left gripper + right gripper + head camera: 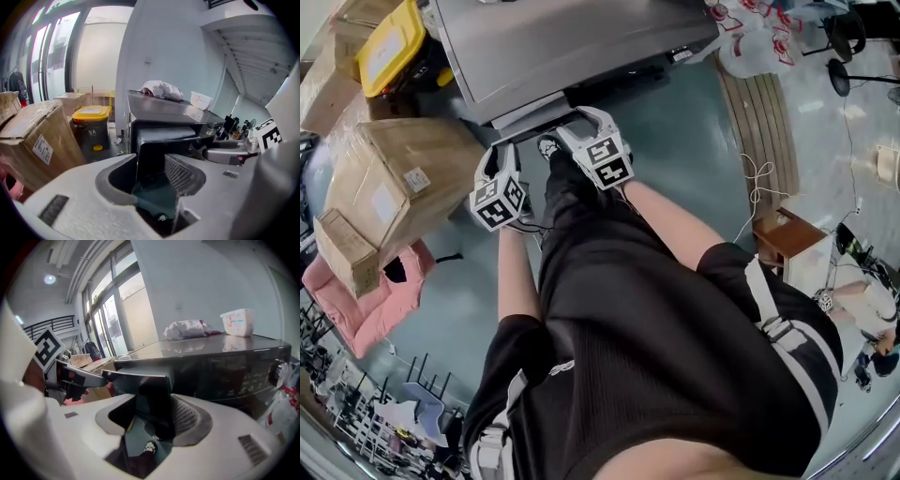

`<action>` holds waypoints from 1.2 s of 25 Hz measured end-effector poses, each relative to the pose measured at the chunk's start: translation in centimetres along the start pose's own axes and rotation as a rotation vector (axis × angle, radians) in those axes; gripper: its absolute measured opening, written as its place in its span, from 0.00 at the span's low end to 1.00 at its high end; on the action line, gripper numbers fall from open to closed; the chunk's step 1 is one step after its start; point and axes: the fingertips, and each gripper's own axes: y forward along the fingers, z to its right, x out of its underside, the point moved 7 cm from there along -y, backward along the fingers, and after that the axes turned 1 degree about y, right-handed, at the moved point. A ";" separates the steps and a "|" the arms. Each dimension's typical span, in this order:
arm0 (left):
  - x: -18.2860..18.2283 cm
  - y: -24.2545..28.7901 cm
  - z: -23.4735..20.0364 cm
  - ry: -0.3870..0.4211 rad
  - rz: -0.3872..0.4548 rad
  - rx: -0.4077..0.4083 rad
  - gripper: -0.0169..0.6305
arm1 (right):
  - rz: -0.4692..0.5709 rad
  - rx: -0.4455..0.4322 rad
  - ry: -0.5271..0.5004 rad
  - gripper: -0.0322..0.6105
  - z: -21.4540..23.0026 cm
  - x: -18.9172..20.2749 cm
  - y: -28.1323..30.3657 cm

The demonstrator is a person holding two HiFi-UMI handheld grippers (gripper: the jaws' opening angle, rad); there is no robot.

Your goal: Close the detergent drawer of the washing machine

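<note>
Grey detergent drawer [530, 110] juts from the washing machine [572, 47] at the frame's top. Left gripper [152, 161] and right gripper [150, 399] straddle its front, jaws released — an off-centre shove could skew and jam it.

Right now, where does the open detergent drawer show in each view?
Head view: detergent drawer, upper centre, jutting toward the person.
Left gripper view: detergent drawer, centre, a light grey ledge.
Right gripper view: detergent drawer, centre-left, jutting left.
Shared landmark: the washing machine's grey top.
</note>
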 end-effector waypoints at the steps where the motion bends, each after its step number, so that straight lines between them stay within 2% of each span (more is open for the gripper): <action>1: 0.3 0.3 0.0 -0.003 -0.011 0.020 0.38 | 0.008 -0.006 -0.011 0.42 0.0 -0.1 0.1; 2: 0.6 0.7 0.0 0.003 -0.021 0.039 0.46 | 0.010 -0.010 -0.013 0.41 -0.1 -0.1 0.2; 3: 0.8 0.9 0.1 0.013 -0.020 0.051 0.46 | 0.011 -0.008 -0.011 0.41 0.0 0.0 0.2; 6: 0.6 1.1 0.4 0.022 0.020 0.049 0.44 | 0.014 0.010 0.010 0.35 0.3 0.3 0.2; 12: 0.7 1.1 0.6 -0.008 0.055 0.022 0.42 | 0.026 0.056 0.038 0.35 0.3 1.1 0.3; 20: 0.3 1.0 0.3 0.010 0.030 0.041 0.41 | -0.016 0.053 -0.048 0.32 -0.2 0.3 0.3; 30: -0.7 1.5 0.1 0.009 0.013 0.042 0.41 | -0.030 0.074 -0.029 0.33 0.0 -0.6 0.9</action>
